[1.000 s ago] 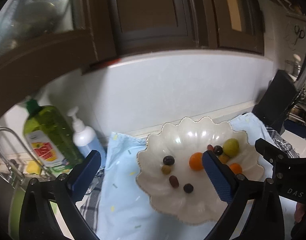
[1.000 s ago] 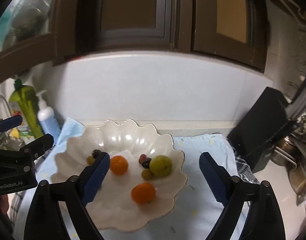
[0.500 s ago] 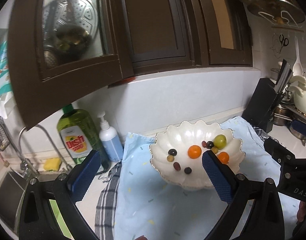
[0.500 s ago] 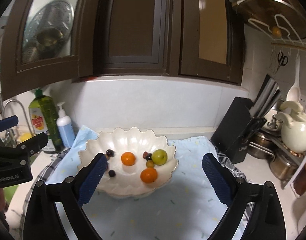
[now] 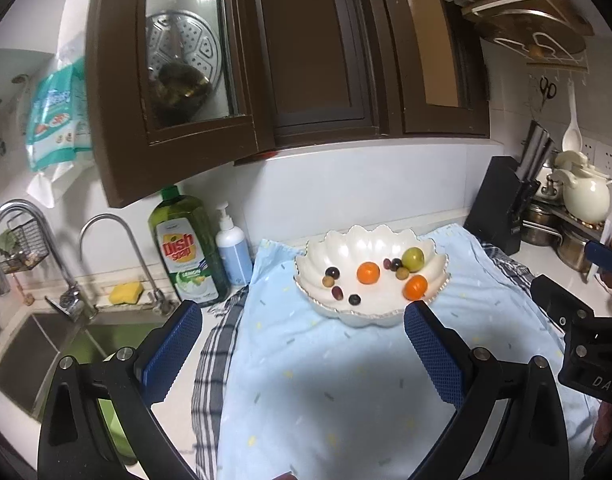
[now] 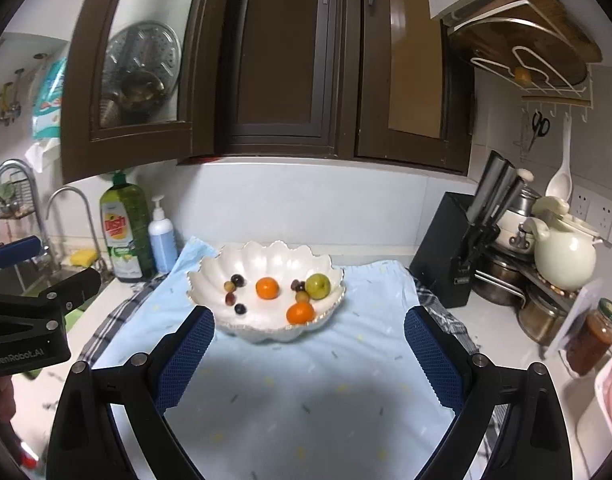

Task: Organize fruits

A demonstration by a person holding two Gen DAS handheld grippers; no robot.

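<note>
left gripper (image 5: 301,348) jaws spread wide, nothing between the blue pads, held above the near part of a light blue cloth (image 5: 346,380). right gripper (image 6: 308,350) likewise spread wide and empty, over the same cloth.

white scalloped bowl (image 6: 209,280) sits on the far half of the cloth, well apart from both grippers. inside it: one orange (image 6: 267,287) near the middle, a second orange (image 6: 300,313) at the near right rim, a green round fruit (image 6: 318,286) at the right. small dark grapes (image 6: 237,279) and a tan one cluster at the left, with another few small fruits just beside the green fruit.

a grey checked towel (image 6: 105,328) lies under the cloth, showing at its left and right edges.

left of the bowl against the wall: green dish soap bottle (image 6: 123,232) and a pale blue pump bottle (image 6: 161,240), side by side. sink (image 5: 33,352) with faucets further left. right side: black knife block (image 6: 446,248), cream jug (image 6: 562,256), a jar (image 6: 592,338) of red contents.
</note>
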